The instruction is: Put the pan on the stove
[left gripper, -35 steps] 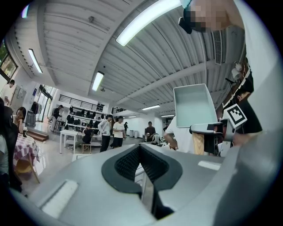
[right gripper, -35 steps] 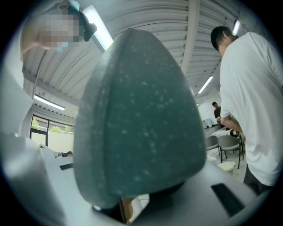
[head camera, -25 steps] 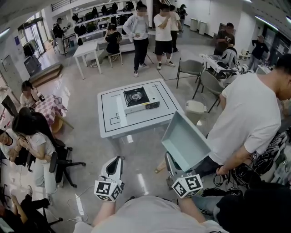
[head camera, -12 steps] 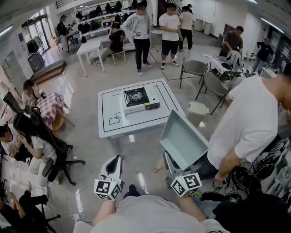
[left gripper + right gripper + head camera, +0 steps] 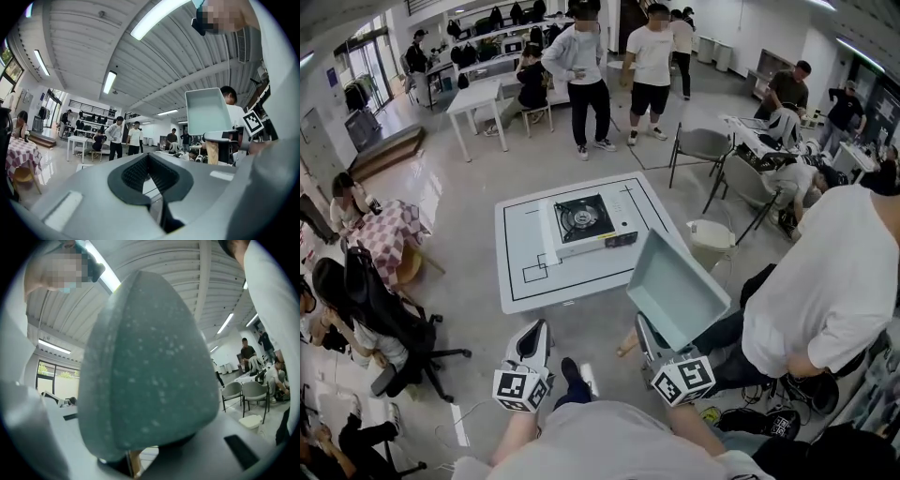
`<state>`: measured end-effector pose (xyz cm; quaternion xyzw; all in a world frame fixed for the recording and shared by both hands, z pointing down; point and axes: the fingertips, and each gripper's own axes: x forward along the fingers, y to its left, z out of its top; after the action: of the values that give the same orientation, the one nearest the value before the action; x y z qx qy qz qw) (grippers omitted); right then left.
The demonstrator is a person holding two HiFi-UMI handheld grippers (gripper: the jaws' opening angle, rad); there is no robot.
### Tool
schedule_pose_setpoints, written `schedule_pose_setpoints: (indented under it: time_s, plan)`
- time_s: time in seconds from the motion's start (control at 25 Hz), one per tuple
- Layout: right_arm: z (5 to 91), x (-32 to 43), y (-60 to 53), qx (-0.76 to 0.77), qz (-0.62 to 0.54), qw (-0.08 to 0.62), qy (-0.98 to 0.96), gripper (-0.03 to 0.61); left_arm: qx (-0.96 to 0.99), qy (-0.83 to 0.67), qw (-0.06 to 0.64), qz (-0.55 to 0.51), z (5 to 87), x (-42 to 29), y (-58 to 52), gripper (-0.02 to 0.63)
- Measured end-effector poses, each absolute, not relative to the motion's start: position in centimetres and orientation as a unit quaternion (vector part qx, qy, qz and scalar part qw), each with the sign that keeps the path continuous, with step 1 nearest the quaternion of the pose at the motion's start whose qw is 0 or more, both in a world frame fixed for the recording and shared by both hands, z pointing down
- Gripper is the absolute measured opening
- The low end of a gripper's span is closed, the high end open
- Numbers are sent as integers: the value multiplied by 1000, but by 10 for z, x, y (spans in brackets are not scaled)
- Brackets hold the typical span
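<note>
Holding square pale-teal pan (image 5: 680,295) by its wooden handle (image 5: 134,463) in clamped right gripper (image 5: 647,330), nearer than before to white portable gas stove (image 5: 586,223) at 12 o'clock; left gripper (image 5: 541,328) pinched together, empty.

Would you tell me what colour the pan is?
The pan is pale blue-green, with faint white speckles; the right gripper view shows it best.

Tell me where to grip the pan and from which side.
Grip the pan by its wooden handle, coming from the near, lower end. The square body is wide with sloped walls, probably too broad to clamp, while the handle is a narrow bar sticking out. The right tool is shut on it there.
</note>
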<state>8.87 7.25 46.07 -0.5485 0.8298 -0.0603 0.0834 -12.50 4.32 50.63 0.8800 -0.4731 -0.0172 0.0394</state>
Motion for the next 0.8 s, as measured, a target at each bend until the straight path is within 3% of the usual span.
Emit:
schedule_pose_setpoints:
  time_s: [0.44,0.8]
  plan:
    - [461,25,-120,-574,-57,80,813,118,900,-435,21,-11,497,-188,-171,9]
    - [461,5,-200,-573,-59,68,815,118,898,-437,45,-22,503,-204,-254,11]
